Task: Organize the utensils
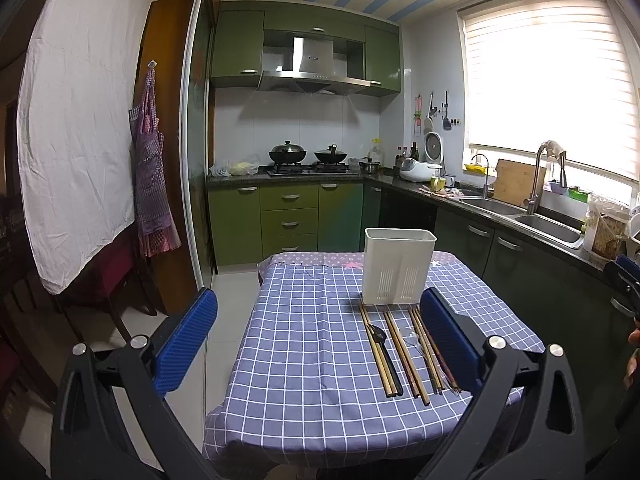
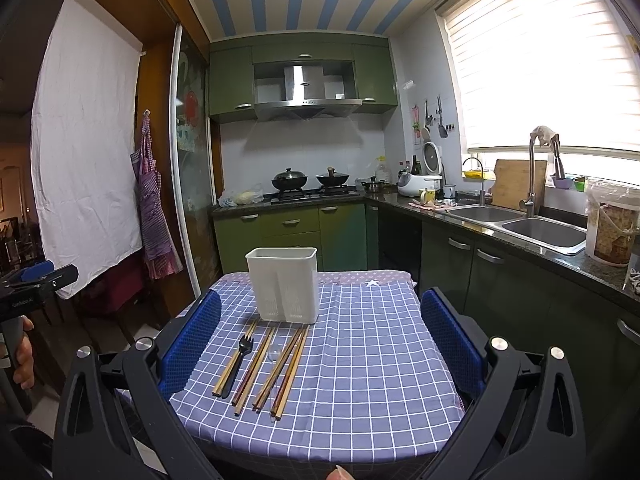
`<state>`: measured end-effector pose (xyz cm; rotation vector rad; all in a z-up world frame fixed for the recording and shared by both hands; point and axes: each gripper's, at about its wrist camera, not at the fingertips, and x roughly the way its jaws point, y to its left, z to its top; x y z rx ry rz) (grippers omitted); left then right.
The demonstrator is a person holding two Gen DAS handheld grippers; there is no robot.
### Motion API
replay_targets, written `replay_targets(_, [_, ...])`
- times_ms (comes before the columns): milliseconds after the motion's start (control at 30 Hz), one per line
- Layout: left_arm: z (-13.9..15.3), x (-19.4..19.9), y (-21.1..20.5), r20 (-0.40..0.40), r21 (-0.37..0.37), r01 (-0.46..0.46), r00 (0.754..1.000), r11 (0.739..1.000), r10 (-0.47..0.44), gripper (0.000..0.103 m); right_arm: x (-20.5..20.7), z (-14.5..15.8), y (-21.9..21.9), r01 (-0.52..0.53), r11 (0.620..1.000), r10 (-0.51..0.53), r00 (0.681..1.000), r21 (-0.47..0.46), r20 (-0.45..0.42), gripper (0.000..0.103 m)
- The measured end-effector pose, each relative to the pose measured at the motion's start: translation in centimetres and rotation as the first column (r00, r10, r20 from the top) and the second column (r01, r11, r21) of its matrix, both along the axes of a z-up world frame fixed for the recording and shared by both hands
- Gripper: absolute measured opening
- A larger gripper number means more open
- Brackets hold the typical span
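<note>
While chopsticks (image 2: pixel 260 364) lie before holder (image 2: pixel 284 284), both jaws wide (empty).

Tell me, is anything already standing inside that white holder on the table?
No: the white holder shows nothing rising above its rim, and the chopsticks and black fork all lie flat on the checked tablecloth before it.

A green-cabinet kitchen filled the upper half of both views. At centre a steel range hood (image 1: pixel 308 68) hung above two black woks (image 1: pixel 288 151) on the stove. A purple checked apron (image 2: pixel 154 216) hung at left, beside a large white sheet (image 1: pixel 80 136). Along the right, a double steel sink (image 2: pixel 520 224) sat under a bright window blind (image 2: pixel 540 52), with a wooden cutting board (image 2: pixel 516 184) leaning behind it and a white rice cooker (image 1: pixel 418 168) farther back.
</note>
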<state>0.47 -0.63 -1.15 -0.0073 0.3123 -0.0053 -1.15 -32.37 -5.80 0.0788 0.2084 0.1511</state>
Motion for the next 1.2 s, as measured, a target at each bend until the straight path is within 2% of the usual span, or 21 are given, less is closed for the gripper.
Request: replay_targets(1200, [-0.81, 0.21, -0.08, -0.014, -0.007, 0.006, 1.000, 1.000, -0.006, 0.097, 0.36, -0.25, 0.33, -0.008, 1.000, 0.008, 1.000, -0.004, -0.011, 0.099])
